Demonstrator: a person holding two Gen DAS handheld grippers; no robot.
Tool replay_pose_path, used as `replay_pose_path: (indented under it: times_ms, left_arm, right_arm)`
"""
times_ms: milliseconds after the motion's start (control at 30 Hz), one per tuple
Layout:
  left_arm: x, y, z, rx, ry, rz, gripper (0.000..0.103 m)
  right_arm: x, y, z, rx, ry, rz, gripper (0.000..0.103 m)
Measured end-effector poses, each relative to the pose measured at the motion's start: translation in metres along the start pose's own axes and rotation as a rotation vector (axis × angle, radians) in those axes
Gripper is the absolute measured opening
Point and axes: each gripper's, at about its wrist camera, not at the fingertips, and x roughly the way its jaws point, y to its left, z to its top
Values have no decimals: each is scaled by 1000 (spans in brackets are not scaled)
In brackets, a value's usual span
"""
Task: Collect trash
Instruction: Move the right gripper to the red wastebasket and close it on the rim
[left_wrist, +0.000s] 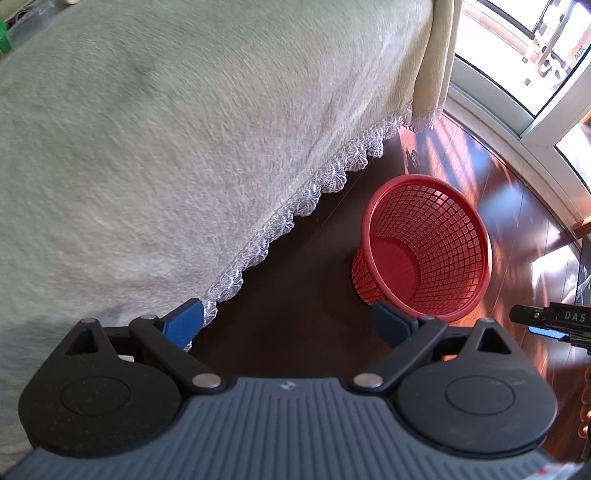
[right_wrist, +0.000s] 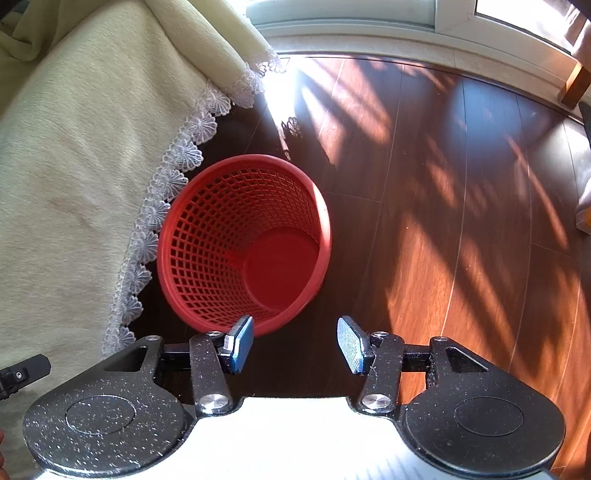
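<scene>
A red mesh waste basket (left_wrist: 424, 247) (right_wrist: 243, 243) stands upright on the dark wooden floor beside the table; nothing lies in it. My left gripper (left_wrist: 288, 325) is open above the table's lace edge, with the basket ahead to the right and nothing between its blue pads (left_wrist: 184, 325). My right gripper (right_wrist: 295, 343) is open just above the basket's near rim, its blue pads (right_wrist: 242, 343) bare. The right gripper's tip (left_wrist: 546, 321) shows at the right edge of the left wrist view. No trash item is in view.
A cream tablecloth with a white lace trim (left_wrist: 147, 166) (right_wrist: 66, 184) covers the table at the left. Sunlit wooden floor (right_wrist: 443, 221) spreads to the right. A white window frame (left_wrist: 517, 103) runs along the far side. A wooden furniture leg (right_wrist: 572, 88) stands at top right.
</scene>
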Motion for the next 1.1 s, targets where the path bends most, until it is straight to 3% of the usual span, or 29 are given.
replay_pose_path:
  times_ms: [167, 400, 533, 733, 967, 1100]
  left_arm:
    - [41, -8, 0, 32, -5, -6, 95]
    - [70, -10, 2, 40, -5, -7, 95]
    - [72, -8, 2, 42, -3, -4, 94]
    - [51, 1, -3, 20, 17, 0, 92]
    - [2, 9, -4, -13, 21, 0, 91]
    - [-30, 14, -1, -37, 17, 3, 91]
  right_arm:
    - [47, -16, -2, 74, -14, 13, 36]
    - [88, -28, -4, 203, -10, 50, 30]
    - [101, -32, -1, 297, 13, 79, 14]
    - [87, -27, 15, 386, 42, 48, 7]
    - [53, 12, 45, 279, 60, -43, 6]
    - [27, 27, 52, 262, 70, -53, 6]
